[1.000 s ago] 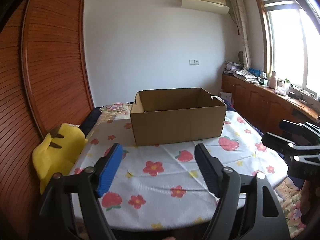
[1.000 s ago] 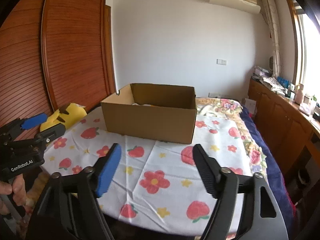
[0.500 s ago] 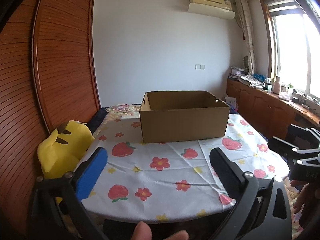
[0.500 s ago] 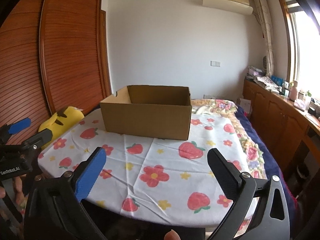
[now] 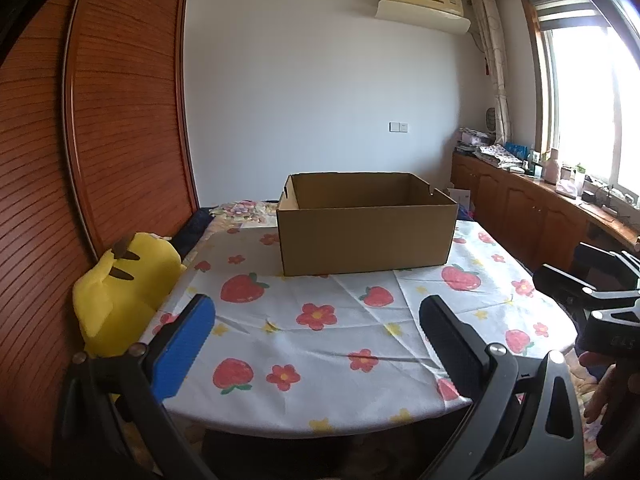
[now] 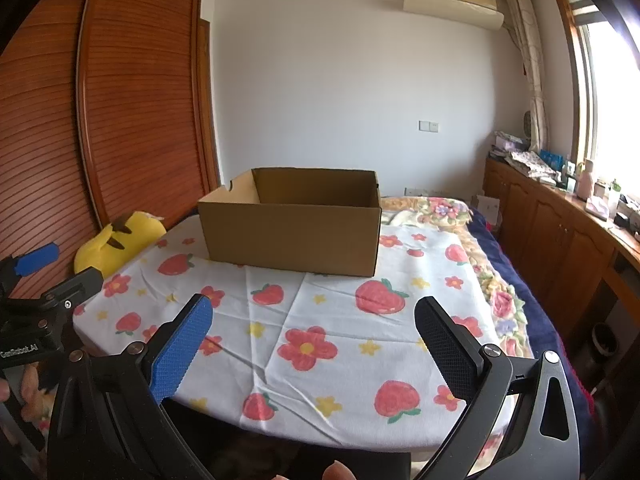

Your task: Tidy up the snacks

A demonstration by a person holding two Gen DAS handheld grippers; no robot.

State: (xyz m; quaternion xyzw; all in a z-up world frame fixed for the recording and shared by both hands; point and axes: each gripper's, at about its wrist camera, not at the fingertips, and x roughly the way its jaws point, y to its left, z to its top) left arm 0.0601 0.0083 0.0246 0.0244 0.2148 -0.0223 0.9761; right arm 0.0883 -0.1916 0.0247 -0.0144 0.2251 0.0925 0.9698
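Both my claws gape wide with nothing in them: left gripper (image 5: 316, 340) and right gripper (image 6: 312, 340) hover short of the cardboard box (image 5: 366, 236) ahead.

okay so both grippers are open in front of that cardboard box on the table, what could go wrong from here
1. No snacks show on the tablecloth, and the inside of the cardboard box is mostly hidden behind its tall near wall, so a reach in would likely be blind.
2. The box looks light; a gripper catching its rim could slide it on the loose, creased cloth.
3. The left gripper and right gripper sit close and could collide.
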